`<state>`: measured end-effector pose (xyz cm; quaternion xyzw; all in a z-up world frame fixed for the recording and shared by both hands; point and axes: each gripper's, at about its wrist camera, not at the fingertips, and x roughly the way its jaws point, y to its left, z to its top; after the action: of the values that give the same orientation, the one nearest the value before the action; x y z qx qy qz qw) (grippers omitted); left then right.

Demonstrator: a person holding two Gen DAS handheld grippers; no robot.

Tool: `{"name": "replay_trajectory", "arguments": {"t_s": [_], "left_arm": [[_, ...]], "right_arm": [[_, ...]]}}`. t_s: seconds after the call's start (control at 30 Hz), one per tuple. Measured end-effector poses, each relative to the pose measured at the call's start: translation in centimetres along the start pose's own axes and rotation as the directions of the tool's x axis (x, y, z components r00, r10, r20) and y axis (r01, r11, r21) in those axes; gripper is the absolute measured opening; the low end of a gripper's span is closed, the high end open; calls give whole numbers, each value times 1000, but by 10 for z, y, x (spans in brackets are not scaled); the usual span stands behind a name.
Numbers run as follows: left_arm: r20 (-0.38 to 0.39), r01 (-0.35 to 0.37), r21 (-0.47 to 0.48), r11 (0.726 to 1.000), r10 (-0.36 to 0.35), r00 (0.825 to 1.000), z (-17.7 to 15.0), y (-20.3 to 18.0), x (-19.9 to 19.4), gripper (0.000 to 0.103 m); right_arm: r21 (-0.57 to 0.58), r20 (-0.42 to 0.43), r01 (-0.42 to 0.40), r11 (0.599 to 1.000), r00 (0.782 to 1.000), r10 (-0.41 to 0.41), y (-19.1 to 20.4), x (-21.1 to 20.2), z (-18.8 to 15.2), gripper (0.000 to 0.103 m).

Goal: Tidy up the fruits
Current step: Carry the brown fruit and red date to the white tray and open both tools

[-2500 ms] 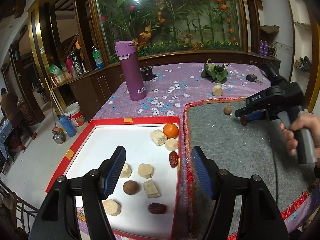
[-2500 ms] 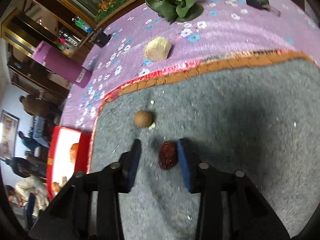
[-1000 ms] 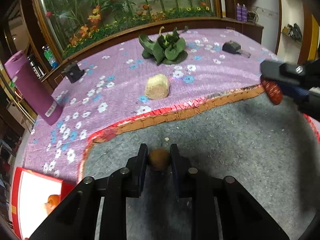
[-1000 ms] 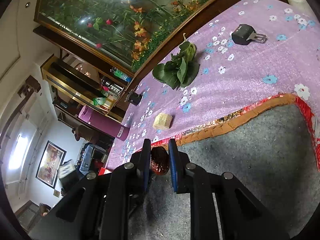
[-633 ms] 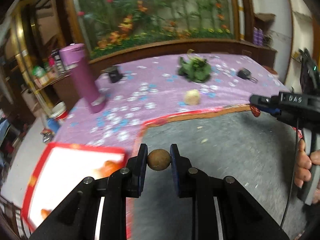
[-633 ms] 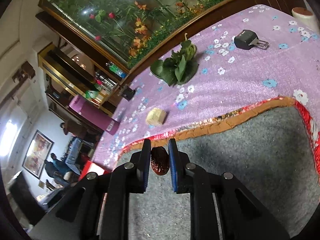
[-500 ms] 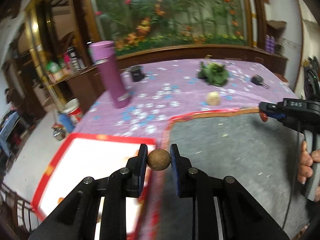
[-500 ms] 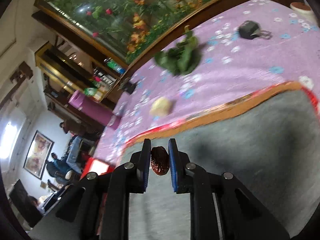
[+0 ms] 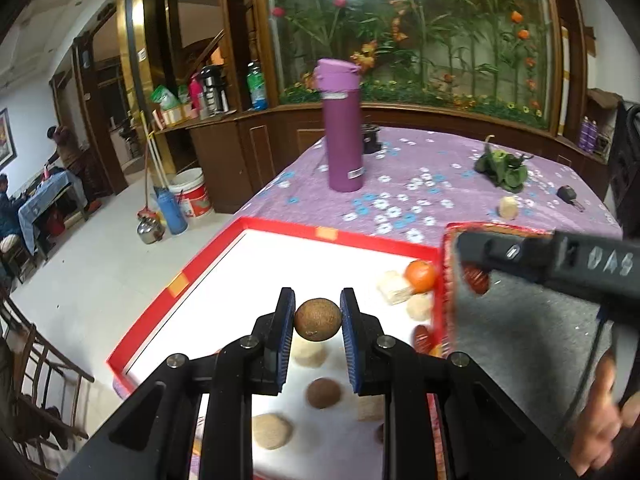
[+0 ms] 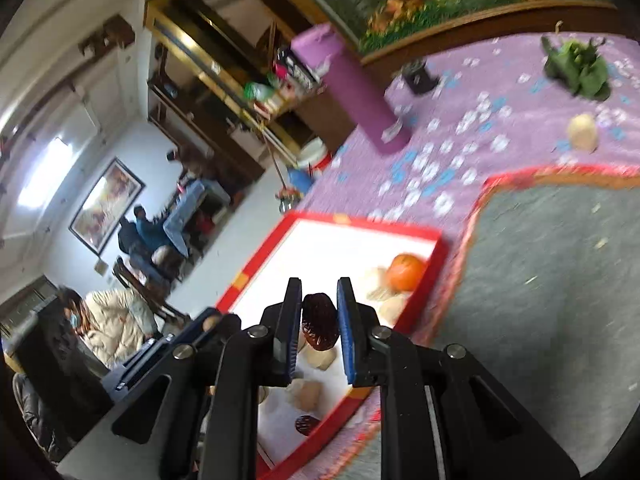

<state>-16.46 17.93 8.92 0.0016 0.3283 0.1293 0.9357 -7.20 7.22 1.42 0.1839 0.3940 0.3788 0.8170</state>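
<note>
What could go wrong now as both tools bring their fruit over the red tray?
The round brown fruit sits pinched between the left tool pads; released high, it may roll across the red tray. The right tool, carrying the red date, is close alongside, so they could bump. Pieces already crowd the orange corner.

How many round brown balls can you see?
2. One round brown fruit is squeezed in the left gripper above the red tray. The other brown ball lies in the tray below. More may be hidden.
</note>
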Motion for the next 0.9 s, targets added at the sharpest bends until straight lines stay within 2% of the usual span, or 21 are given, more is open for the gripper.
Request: {"name": "replay_trajectory", "arguments": {"t_s": [0.17, 0.37, 0.43, 0.47, 0.5, 0.53, 0.57, 0.6, 0.67, 0.8, 0.83, 0.87, 0.9], "left_arm": [[-30, -19, -20, 1000, 18, 999, -10, 20, 13, 22], [-51, -45, -44, 998, 43, 998, -18, 33, 23, 22], [-38, -60, -43, 997, 59, 998, -18, 34, 22, 23], [-33, -65, -41, 997, 63, 997, -18, 34, 21, 32], [-23, -70, -41, 997, 69, 997, -18, 34, 18, 47], [-7, -78, -42, 996, 78, 997, -18, 34, 14, 56], [14, -90, -42, 995, 91, 996, -17, 34, 8, 72], [34, -99, -42, 994, 101, 994, -17, 33, 4, 81], [83, -107, -34, 994, 109, 991, -14, 29, -9, 82], [120, -108, -20, 994, 109, 987, -9, 20, -30, 92], [130, -115, -19, 993, 116, 985, -9, 17, -37, 94], [133, -119, -17, 993, 120, 984, -8, 15, -41, 103], [145, -129, -11, 992, 130, 981, -9, 11, -50, 103]], "right_arm": [[-14, -56, 48, 999, 997, -49, 9, 31, -18, 20], [-25, -101, 84, 996, 991, -86, 10, 51, -21, 21], [-45, -89, 97, 994, 991, -100, 14, 49, -22, 33], [-52, -76, 97, 994, 992, -101, 16, 47, -22, 37], [-62, -55, 92, 994, 994, -95, 19, 40, -21, 39], [-73, -30, 86, 994, 996, -88, 22, 32, -21, 39], [-80, -15, 85, 993, 996, -87, 23, 26, -20, 39], [-91, 9, 87, 992, 996, -87, 26, 17, -20, 40], [-110, 42, 94, 989, 995, -90, 29, 1, -20, 45], [-154, 106, 106, 982, 990, -90, 36, -33, -27, 48], [-164, 121, 114, 980, 988, -95, 38, -40, -29, 52], [-171, 137, 124, 977, 985, -101, 40, -48, -30, 55], [-175, 155, 129, 976, 983, -103, 41, -57, -32, 58]]}}
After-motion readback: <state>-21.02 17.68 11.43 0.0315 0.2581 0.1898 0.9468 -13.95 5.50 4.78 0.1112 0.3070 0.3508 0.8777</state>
